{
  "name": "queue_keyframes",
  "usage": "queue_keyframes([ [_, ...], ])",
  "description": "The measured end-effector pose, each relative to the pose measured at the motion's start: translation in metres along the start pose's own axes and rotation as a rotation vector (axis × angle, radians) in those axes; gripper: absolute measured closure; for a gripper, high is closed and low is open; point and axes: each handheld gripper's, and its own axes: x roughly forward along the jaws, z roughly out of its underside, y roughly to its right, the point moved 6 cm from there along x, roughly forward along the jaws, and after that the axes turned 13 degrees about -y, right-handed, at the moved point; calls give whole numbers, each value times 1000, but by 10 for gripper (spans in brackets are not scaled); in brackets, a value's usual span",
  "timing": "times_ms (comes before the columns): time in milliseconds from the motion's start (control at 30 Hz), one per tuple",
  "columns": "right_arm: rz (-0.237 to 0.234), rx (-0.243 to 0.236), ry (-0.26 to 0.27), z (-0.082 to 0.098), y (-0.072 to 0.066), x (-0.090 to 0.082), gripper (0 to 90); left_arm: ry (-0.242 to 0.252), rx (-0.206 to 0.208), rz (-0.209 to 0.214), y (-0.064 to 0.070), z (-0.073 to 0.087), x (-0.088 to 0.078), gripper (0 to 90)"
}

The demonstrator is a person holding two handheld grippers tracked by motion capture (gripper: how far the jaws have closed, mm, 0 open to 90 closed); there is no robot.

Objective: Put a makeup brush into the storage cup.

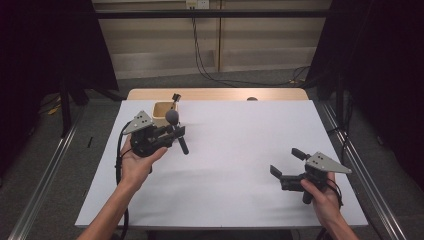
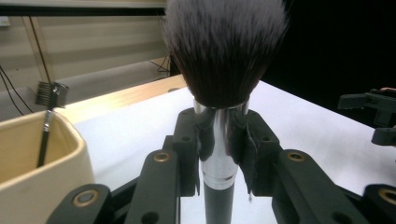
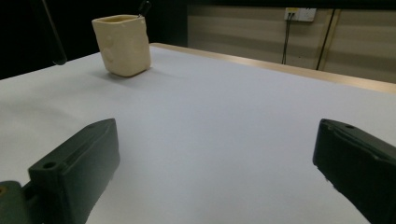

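Left gripper view looks straight up the makeup brush (image 2: 223, 98), whose silver ferrule sits clamped between the two black jaws, pads pressing on it from both sides, with the dark bristle head fanning out just above the jaw tips and the black handle running down below them. Off to the left of those jaws stands a cream cup (image 2: 39, 163) with a small lash comb (image 2: 49, 100) leaning in it. High view shows the left gripper (image 1: 172, 134) holding the brush just beside that cup (image 1: 161, 111), near the far left of the white table (image 1: 240, 150). Over by the near right edge, the right gripper (image 1: 286, 162) has its jaws spread wide with nothing between them, only bare tabletop; from its own view the cup (image 3: 122, 44) stands well ahead, beyond the left jaw
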Motion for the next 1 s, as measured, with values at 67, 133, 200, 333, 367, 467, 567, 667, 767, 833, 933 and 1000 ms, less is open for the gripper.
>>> queue_keyframes([
  [67, 8, 1, -3, 2, 2, -3, 2, 12, -5, -3, -3, -3, -3, 704],
  [133, 12, 19, -1, 5, 3, -5, 2, 13, -2, -12, -6, -5, -6, 704],
  [200, 20, 25, 0, 8, 5, -6, 2, 15, -8, -20, -10, -6, -9, 704],
  [333, 26, 36, 2, 12, 5, -7, 2, 24, -12, -33, -16, -10, -15, 704],
  [367, 26, 38, 4, 13, 5, -8, 2, 28, -16, -34, -18, -12, -16, 704],
  [467, 38, 39, 11, 14, 6, -10, 3, 20, -12, -48, -23, -14, -19, 704],
  [567, 49, 44, 17, 14, 8, -12, 3, -4, -2, -63, -28, -16, -18, 704],
  [667, 46, 38, 17, 15, 8, -12, 2, -9, 0, -75, -32, -21, -20, 704],
  [767, 43, 32, 14, 16, 7, -12, 3, 1, 1, -85, -37, -27, -22, 704],
  [833, 39, 35, 11, 16, 6, -11, 2, 5, -3, -95, -41, -31, -24, 704],
  [933, 37, 32, 12, 16, 5, -11, 0, 7, -11, -106, -48, -37, -26, 704],
  [1000, 33, 32, 12, 16, 5, -11, 0, 1, -19, -114, -53, -40, -27, 704],
])
